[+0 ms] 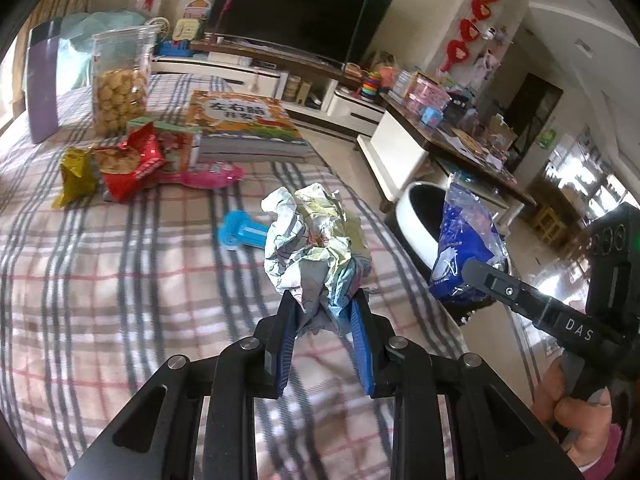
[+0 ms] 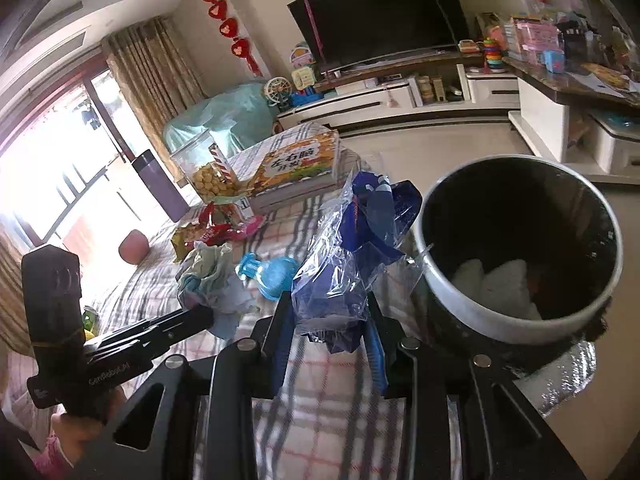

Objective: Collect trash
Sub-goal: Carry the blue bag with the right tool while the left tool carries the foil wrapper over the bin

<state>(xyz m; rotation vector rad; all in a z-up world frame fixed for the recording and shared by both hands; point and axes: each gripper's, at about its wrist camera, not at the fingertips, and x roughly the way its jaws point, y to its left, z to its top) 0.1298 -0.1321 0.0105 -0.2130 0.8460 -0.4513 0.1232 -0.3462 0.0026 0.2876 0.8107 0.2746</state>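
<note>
The left claw (image 1: 324,300) is clamping a crumpled paper ball (image 1: 314,240) left of the trash bin (image 2: 520,312); the right claw (image 2: 328,320) is pinching a blue plastic wrapper (image 2: 352,240) just beside its rim.

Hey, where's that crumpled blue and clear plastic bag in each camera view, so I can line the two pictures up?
Left wrist view: the crumpled blue and clear plastic bag is at right of centre, pinched in the right claw, in front of the round white-rimmed trash bin.
Right wrist view: the bag is at centre, held just left of the bin.
Shared landmark: the orange children's book on the plaid-covered table.
</note>
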